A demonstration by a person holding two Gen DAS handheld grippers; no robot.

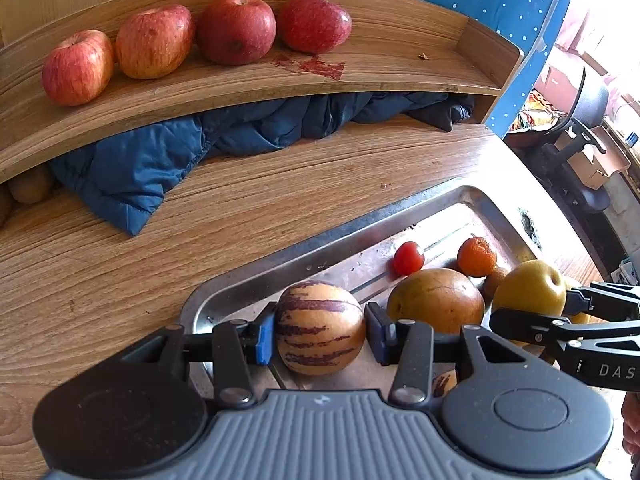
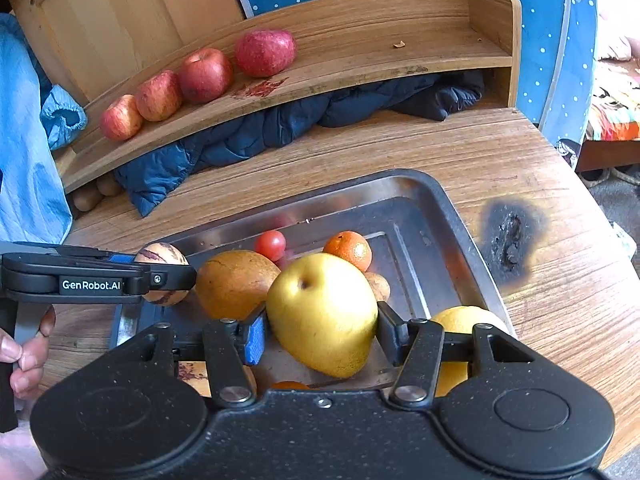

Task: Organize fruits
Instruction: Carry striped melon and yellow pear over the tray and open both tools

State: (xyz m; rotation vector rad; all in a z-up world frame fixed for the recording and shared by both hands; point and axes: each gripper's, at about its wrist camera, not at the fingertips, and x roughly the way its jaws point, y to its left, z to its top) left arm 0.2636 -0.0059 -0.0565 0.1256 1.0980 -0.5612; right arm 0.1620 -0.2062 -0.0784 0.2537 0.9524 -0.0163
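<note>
My left gripper (image 1: 320, 330) is shut on a tan pepino melon with purple stripes (image 1: 320, 326), held just above the steel tray (image 1: 256, 280). My right gripper (image 2: 320, 336) is shut on a yellow pear (image 2: 322, 312) over the same tray (image 2: 440, 216). In the tray lie a brown pear (image 1: 436, 300), a cherry tomato (image 1: 408, 258) and a mandarin (image 1: 476, 256). Several red apples (image 1: 236, 28) stand in a row on the wooden shelf (image 1: 400, 68). From the right wrist view the left gripper (image 2: 152, 270) shows at the left with the striped melon (image 2: 162, 258).
A dark blue padded jacket (image 1: 160, 156) is stuffed under the shelf. Brown kiwis (image 2: 96, 192) lie beneath the shelf's left end. A burnt black mark (image 2: 510, 236) scars the wooden table right of the tray. A person's hand (image 2: 24, 356) holds the left gripper's handle.
</note>
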